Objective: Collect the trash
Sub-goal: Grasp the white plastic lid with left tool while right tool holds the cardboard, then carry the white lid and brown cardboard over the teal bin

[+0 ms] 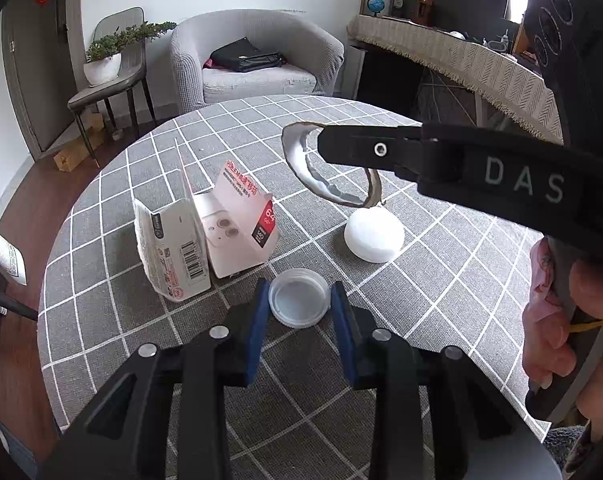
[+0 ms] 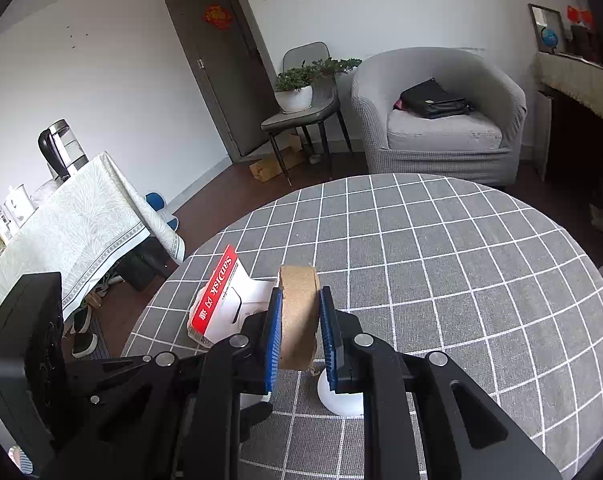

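Note:
A clear plastic lid (image 1: 299,298) lies on the grey checked tablecloth (image 1: 381,360). My left gripper (image 1: 300,292) has a blue pad against each side of it. My right gripper (image 2: 299,300) is shut on an empty brown cardboard tape roll (image 2: 297,320) and holds it above the table. In the left wrist view this roll (image 1: 301,156) hangs from its black finger (image 1: 381,152). Two torn white boxes (image 1: 173,248) (image 1: 241,232) stand left of the lid. A white rounded lump (image 1: 374,236) lies behind it. The red and white card package (image 2: 217,296) sits left of the roll.
Beyond the round table's far edge stand a grey armchair (image 1: 257,60) with a black bag and a chair with a potted plant (image 1: 103,64). A cloth-covered desk (image 1: 461,52) is at the back right and a side table (image 2: 61,232) at the left. A person's hand (image 1: 549,320) is at the right.

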Available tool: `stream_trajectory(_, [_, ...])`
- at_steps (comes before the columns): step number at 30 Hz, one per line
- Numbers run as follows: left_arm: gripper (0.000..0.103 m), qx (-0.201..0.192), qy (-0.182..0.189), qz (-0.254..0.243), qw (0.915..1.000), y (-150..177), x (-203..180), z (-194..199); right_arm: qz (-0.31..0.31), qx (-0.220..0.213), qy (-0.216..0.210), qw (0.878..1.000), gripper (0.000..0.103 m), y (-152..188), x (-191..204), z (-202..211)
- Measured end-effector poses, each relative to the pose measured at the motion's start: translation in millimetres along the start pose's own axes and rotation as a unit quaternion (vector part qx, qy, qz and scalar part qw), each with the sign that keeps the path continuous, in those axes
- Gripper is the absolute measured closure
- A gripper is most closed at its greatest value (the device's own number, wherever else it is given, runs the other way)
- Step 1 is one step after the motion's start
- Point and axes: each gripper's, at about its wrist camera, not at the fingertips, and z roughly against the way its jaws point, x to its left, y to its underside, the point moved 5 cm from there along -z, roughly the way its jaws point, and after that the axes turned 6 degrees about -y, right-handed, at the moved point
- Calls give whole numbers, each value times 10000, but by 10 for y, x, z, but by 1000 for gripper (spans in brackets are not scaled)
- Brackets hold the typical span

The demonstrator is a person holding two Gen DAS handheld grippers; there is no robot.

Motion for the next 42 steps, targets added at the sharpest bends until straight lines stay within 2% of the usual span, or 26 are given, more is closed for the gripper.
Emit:
stream_trajectory(10, [71, -157, 35, 216, 9996, 93, 68, 143, -55, -89, 80, 9999, 85, 48, 30, 95])
stream_trajectory(22, [71, -459, -71, 611, 9971, 238, 347, 566, 234, -9, -88, 9997, 85, 186, 423, 85])
stream_trajectory(30, [71, -531, -447, 935, 9932, 499, 764, 802, 357, 6, -294, 9989, 85, 234, 786, -4])
stream_trajectory(42, [70, -552, -689, 1308, 9875, 758, 1366, 1040, 672, -7, -663, 9955, 85, 188, 1356, -185])
